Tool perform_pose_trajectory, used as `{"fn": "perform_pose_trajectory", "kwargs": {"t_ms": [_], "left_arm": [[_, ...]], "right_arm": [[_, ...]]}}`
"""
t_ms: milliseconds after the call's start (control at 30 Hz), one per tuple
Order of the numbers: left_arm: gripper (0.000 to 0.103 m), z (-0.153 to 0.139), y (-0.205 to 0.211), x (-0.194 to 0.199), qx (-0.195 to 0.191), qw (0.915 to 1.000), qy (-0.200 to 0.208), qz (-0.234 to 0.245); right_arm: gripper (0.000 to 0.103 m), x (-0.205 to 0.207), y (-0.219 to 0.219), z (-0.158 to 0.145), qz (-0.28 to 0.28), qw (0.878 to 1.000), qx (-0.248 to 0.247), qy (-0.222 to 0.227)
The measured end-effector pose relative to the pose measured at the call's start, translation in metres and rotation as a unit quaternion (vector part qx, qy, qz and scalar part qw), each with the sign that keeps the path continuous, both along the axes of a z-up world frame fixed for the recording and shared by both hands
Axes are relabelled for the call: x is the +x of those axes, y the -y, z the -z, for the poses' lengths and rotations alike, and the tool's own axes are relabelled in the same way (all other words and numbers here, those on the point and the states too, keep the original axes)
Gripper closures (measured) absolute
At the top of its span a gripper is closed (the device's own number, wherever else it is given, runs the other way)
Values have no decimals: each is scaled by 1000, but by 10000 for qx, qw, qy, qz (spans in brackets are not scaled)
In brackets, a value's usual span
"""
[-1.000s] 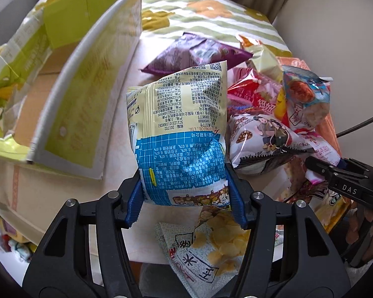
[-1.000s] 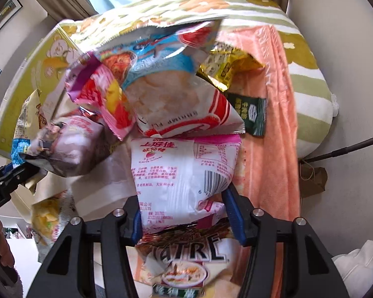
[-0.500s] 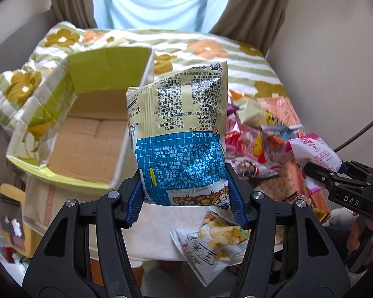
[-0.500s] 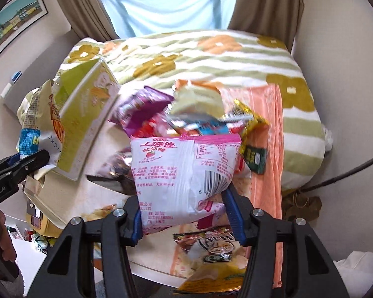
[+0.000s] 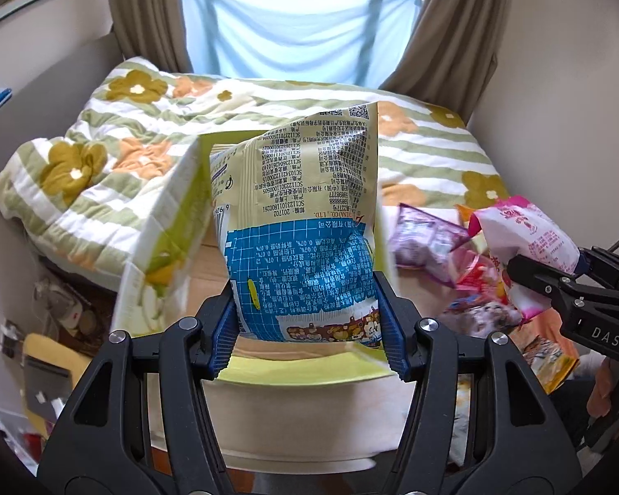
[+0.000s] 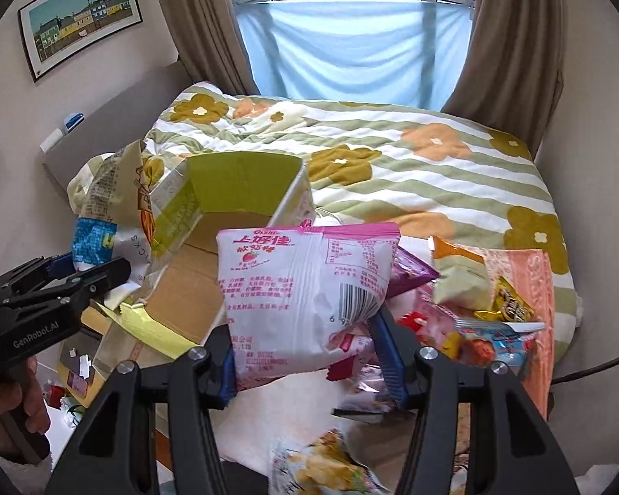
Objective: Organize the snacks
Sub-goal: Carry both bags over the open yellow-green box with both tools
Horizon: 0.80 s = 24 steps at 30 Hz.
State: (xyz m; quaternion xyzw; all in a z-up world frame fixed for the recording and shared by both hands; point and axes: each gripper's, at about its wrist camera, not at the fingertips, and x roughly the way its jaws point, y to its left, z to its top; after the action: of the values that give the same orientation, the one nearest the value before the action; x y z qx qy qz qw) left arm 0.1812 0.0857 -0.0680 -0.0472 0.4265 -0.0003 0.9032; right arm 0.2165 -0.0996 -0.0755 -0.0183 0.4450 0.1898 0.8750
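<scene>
Cardboard, green inside, makes the open box point(image 6: 227, 222) at our left, its mouth turned up to take bags. Our left gripper point(image 5: 309, 330) is clenched on a yellow-and-blue snack bag point(image 5: 297, 222), lifted in front of that box, likely for dropping in. Further right, our right gripper point(image 6: 309, 354) grasps a pink-and-white bag point(image 6: 305, 284) above the loose pile of snacks point(image 6: 474, 317) on the table beside the bed point(image 6: 433, 165).
</scene>
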Motion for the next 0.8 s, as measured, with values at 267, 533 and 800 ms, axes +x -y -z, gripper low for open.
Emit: {"fn": "perform_pose_trajectory", "kwargs": {"t_ms": [267, 533, 800], "left_arm": [[48, 23, -72, 27, 259, 9980, -385, 440], [48, 57, -72, 54, 763, 9873, -653, 1228], [48, 86, -63, 63, 1020, 9787, -1022, 1462]], "right_arm": [[52, 14, -81, 14, 186, 9995, 142, -212], [52, 32, -117, 33, 493, 9976, 38, -486], [52, 46, -128, 49, 392, 9971, -142, -636]]}}
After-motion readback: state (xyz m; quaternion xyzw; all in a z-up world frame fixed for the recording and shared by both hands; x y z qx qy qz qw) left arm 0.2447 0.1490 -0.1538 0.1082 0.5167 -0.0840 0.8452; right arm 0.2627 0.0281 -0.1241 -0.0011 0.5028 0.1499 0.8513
